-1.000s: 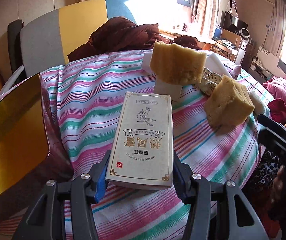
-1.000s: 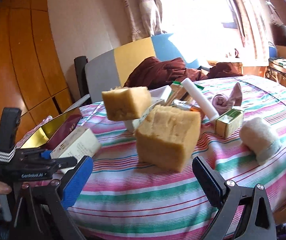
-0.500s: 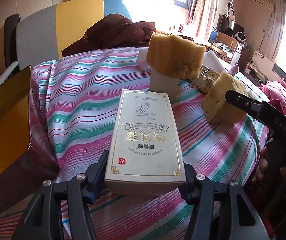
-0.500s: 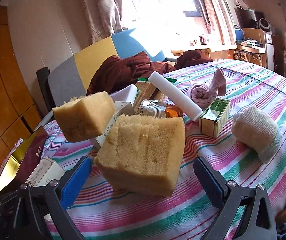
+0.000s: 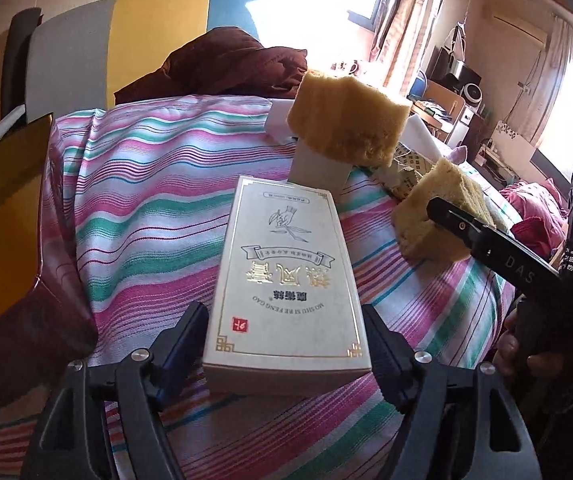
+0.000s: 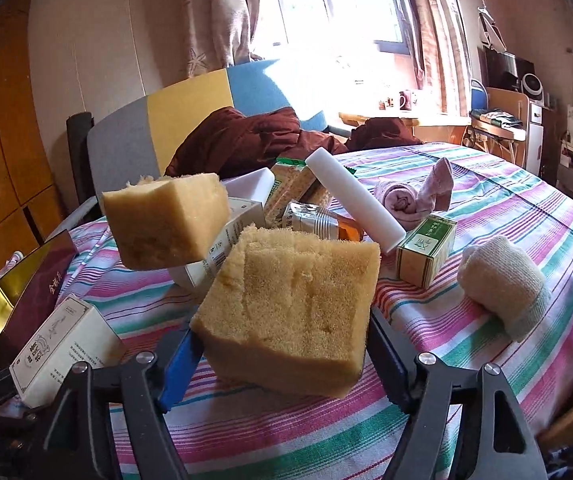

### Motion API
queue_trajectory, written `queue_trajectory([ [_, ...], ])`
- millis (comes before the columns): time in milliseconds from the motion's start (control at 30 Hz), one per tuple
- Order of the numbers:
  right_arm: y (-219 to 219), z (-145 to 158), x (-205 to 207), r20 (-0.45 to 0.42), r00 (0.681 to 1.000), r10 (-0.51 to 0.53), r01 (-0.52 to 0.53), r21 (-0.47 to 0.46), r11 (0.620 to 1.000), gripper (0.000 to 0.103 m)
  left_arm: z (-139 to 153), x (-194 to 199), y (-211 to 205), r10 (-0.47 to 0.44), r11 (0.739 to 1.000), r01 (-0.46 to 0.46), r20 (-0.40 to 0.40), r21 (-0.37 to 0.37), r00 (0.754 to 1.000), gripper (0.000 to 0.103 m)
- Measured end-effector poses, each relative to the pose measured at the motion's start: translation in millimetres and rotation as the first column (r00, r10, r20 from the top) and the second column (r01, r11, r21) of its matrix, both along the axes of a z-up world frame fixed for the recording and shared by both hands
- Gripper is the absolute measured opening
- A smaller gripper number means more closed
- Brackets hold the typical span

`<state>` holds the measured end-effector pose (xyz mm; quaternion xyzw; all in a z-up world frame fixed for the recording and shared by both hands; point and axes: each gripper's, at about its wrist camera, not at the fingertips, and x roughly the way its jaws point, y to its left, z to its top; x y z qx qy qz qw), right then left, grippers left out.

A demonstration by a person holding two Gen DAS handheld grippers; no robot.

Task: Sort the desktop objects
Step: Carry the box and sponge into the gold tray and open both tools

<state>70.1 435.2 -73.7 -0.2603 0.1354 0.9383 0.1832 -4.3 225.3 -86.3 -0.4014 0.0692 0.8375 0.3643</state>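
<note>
Cream box is clamped by left gripper above striped tablecloth. Yellow sponge at 12 o'clock is squeezed between right gripper jaws; second sponge sits at 10 o'clock.

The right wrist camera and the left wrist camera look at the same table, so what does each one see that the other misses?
Only the right wrist view shows the white tube, the small green box, the rolled pink cloth and the cream sock roll.

Only the left wrist view shows the white box's printed top, with the left hand-held gripper around its sides, and a hand on the other tool.

Both show the striped tablecloth, the raised sponge, the lower sponge between the right hand-held gripper's jaws, and the gold box.
</note>
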Motion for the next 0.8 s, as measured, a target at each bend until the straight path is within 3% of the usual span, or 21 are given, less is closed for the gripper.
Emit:
queue_trajectory([
  [67,-1.4,0.3,1.0,0.002,1.0,0.012,-0.012,0.001,1.0,0.076,0.2,2.3,1.1,0.007,1.0,-0.007,-0.02,-0.017,1.0,0.076],
  [200,-3.8,0.7,2.0,0.004,1.0,0.026,-0.026,-0.001,1.0,0.076,0.6,6.9,3.4,0.019,0.998,-0.022,-0.059,-0.051,0.998,0.054],
  [467,-29.6,10.1,2.0,-0.004,0.993,0.116,-0.116,0.033,0.993,0.076,11.9,18.4,-3.9,0.031,0.998,-0.037,-0.123,-0.046,0.992,0.054],
  [800,-70.7,30.9,-7.5,-0.027,0.964,0.266,-0.264,0.06,0.963,0.076,50.4,25.9,-34.2,0.091,0.995,-0.098,-0.19,-0.029,0.978,0.054],
])
